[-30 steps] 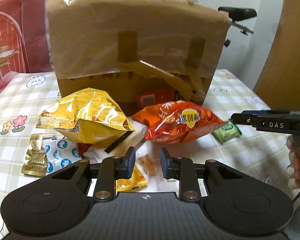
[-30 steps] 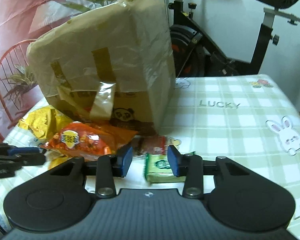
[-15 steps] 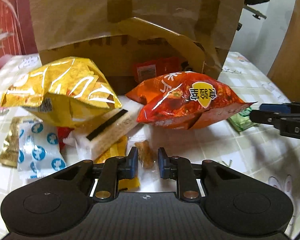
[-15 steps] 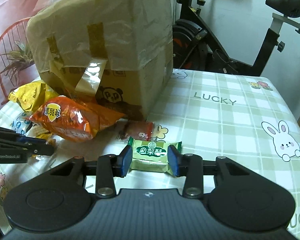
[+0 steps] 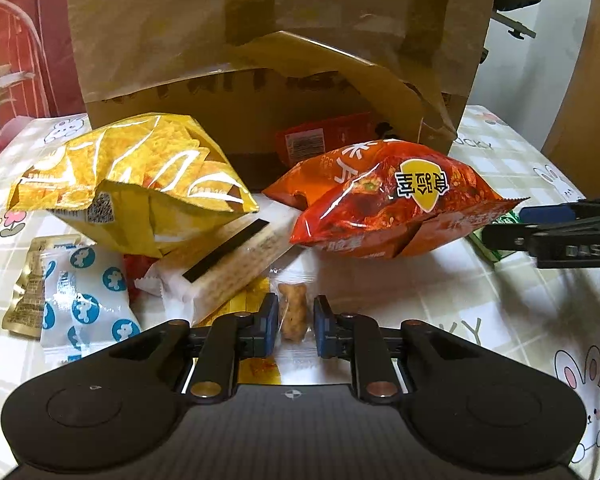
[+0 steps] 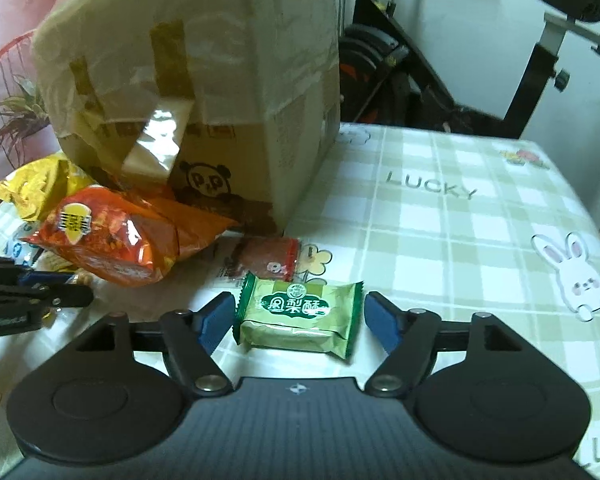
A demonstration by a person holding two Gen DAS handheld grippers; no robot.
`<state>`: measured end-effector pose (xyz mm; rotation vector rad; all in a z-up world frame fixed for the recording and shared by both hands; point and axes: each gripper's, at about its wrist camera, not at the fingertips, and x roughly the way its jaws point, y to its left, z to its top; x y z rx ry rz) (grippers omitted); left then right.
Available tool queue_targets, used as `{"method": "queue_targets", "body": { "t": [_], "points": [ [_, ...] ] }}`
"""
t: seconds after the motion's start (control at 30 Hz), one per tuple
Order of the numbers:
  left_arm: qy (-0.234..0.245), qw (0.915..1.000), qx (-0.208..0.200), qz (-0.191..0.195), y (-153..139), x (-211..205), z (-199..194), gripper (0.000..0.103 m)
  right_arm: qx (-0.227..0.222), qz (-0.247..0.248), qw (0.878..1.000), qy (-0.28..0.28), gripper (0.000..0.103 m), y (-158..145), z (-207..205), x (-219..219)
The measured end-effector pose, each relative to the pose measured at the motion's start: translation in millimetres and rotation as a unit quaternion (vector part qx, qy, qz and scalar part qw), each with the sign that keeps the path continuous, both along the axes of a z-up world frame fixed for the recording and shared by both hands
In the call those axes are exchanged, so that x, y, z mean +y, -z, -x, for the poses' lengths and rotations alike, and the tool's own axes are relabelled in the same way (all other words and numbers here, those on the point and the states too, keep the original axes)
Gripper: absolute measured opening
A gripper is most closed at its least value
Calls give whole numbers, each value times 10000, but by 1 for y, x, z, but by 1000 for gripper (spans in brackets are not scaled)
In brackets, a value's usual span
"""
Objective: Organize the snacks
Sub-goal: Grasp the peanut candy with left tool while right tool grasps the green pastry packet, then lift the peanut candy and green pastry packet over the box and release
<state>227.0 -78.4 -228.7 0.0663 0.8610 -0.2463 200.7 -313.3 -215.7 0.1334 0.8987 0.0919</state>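
Observation:
Snacks lie on a checked tablecloth before a taped cardboard box (image 5: 276, 40). My left gripper (image 5: 294, 318) is open, its fingers either side of a small clear packet with a brown bear biscuit (image 5: 293, 310). Behind lie a yellow chip bag (image 5: 132, 176), an orange-red chip bag (image 5: 388, 200) and a long white wafer pack (image 5: 228, 264). My right gripper (image 6: 300, 316) is open wide around a green pastry packet (image 6: 298, 316), not touching it. A dark red packet (image 6: 268, 260) lies just beyond.
A blue-dotted white sachet (image 5: 84, 296) and a gold sachet (image 5: 26, 292) lie at the left. A red packet (image 5: 324, 136) leans at the box's base. An exercise bike (image 6: 480, 60) stands behind the table. The tablecloth (image 6: 460, 220) stretches right of the box.
Both grippers have moved forward and down toward the snacks. The left one now straddles the bear biscuit packet. The right one has opened wider around the green packet.

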Motion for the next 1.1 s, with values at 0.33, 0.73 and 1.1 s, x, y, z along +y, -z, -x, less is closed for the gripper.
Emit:
{"method": "queue_targets", "body": {
  "t": [0.33, 0.73, 1.1],
  "points": [
    [65, 9999, -110, 59, -1, 7, 10, 19, 52, 59, 10000, -5, 67, 6, -1, 8],
    [152, 9982, -555, 184, -30, 11, 32, 19, -243, 89, 9997, 11, 56, -18, 23, 7],
    [192, 9931, -1099, 353, -75, 16, 52, 19, -1134, 97, 9928, 370, 56, -84, 42, -12]
  ]
}}
